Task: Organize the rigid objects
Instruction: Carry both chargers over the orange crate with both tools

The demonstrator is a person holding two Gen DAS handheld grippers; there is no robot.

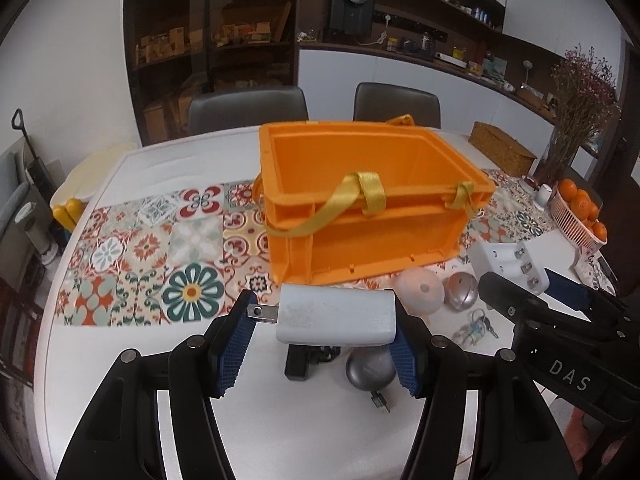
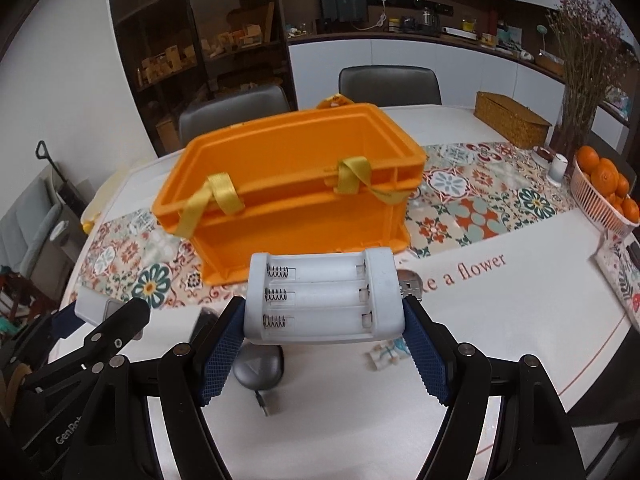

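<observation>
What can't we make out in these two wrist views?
- Orange crate floor: both views, near wall blocks it.
- Black item: left view, white charger in the left tongs covers it.
- Table lettering: right view, start hidden by the battery holder in the right tongs.
- Shelf labels: too small, blurred.

Home dining room: table (image 1: 120, 360) with tiled runner (image 1: 160, 248), chairs (image 1: 248, 108) beyond the fingers, shelves (image 1: 208, 40) behind, oranges (image 2: 604, 176) far right.

White charger (image 1: 336, 316), battery holder (image 2: 324, 298) – both lifted nr orange bin (image 1: 360, 196).
</observation>
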